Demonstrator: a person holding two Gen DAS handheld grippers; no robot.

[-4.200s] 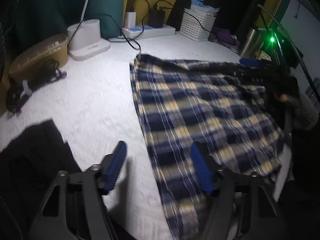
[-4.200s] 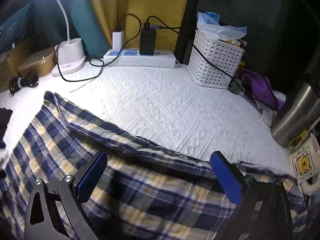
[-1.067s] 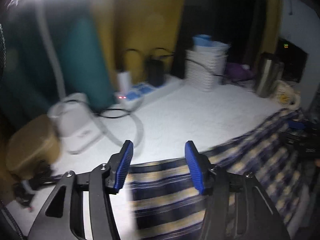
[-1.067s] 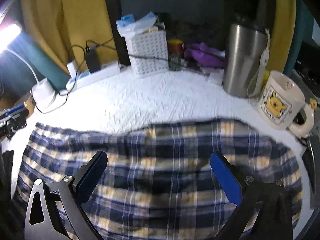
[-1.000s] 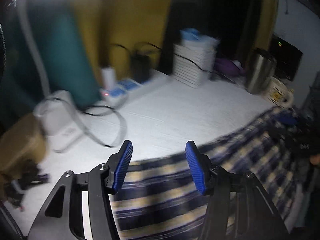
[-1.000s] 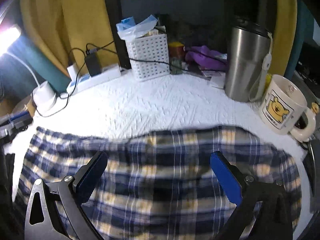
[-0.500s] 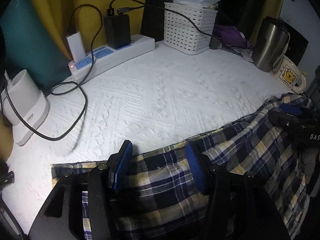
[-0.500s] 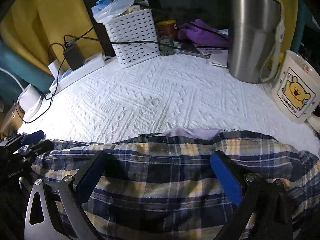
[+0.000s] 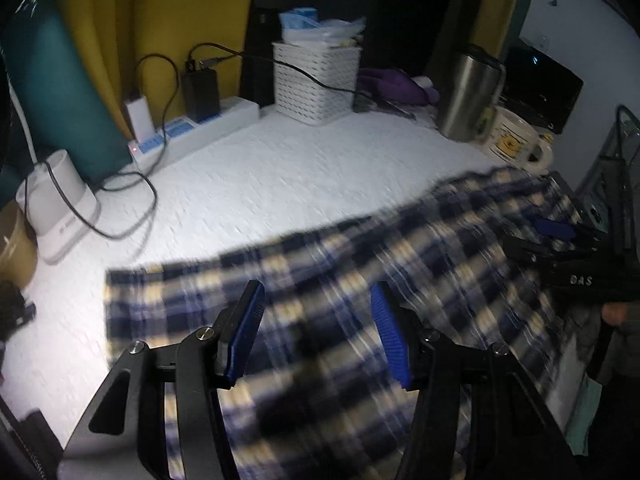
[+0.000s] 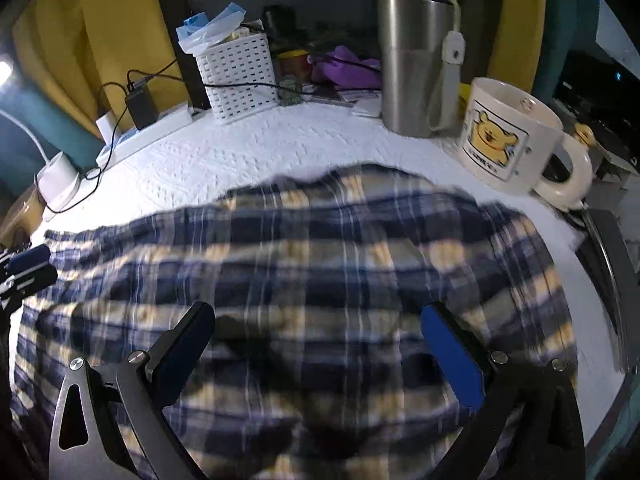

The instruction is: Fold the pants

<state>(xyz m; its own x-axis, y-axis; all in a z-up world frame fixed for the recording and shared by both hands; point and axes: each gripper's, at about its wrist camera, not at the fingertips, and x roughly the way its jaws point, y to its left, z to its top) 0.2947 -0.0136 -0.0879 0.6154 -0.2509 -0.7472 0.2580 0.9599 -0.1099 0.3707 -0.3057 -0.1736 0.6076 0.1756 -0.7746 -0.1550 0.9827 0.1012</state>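
Pants [image 10: 320, 264] lie on the bedspread [image 10: 248, 152], mug [image 10: 504, 136] behind.

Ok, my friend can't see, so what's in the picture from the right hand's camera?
Blue and yellow plaid pants lie spread on a white bumpy cloth, with the right gripper open above them. Behind stand a bear mug, a steel tumbler and a white basket.

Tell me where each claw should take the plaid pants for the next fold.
Probably along the far edge of the plaid pants, which lies flat and free on the white cover. Bring the left claw onto the far-left corner and the right claw onto the far hem near the mug, both open, coming down from above.
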